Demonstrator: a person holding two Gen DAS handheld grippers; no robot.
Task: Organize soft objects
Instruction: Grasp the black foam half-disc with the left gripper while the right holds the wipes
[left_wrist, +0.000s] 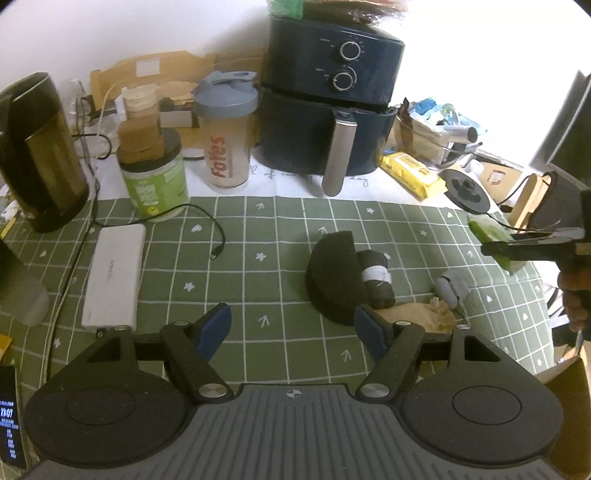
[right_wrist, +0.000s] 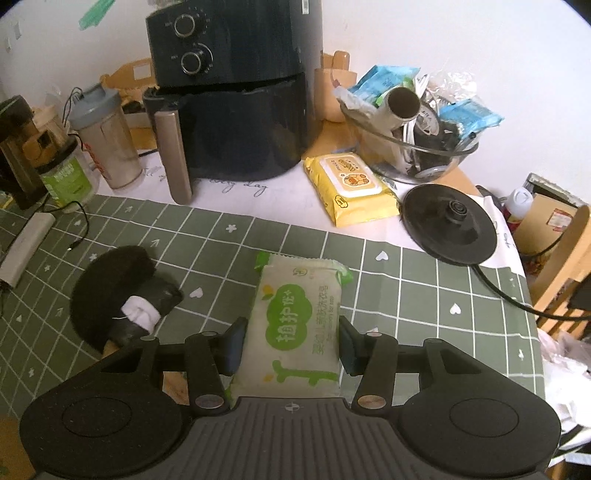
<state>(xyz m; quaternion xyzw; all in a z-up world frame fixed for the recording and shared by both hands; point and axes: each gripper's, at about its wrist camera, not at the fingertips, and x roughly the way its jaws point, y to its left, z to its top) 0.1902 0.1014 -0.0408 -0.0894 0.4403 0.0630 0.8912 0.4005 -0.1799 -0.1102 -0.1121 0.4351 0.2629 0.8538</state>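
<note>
Between my right gripper's (right_wrist: 291, 343) blue pads sits the green-and-white soap pack (right_wrist: 295, 325), clamped at its near half, long axis running straight out toward 12 o'clock along the fingers. It hangs clear above the green checked cloth (right_wrist: 424, 295). The left view shows the same pack (left_wrist: 495, 236) at 3 o'clock, held up off the table.

Going by size: the dark air fryer (right_wrist: 236, 103) stands at 12 o'clock on the white strip behind the cloth, the glass bowl (right_wrist: 410, 147) of oddments at 1 o'clock, the kettle base (right_wrist: 448, 225) below it, the yellow wipes pack (right_wrist: 347, 188) between fryer and base.

The other soft things lie nearer my left gripper (left_wrist: 291, 332), at its 1 o'clock: a black half-round pad (left_wrist: 332, 273), a dark roll with a white band (left_wrist: 376, 277) touching its right side, a small grey bundle (left_wrist: 448, 290) and a tan cloth (left_wrist: 424, 315) just beside it.

My left gripper stands wide apart with nothing in it, tilted down over bare cloth. My judgement: the left takes the pile, and the right carries the pack clear of it.
</note>
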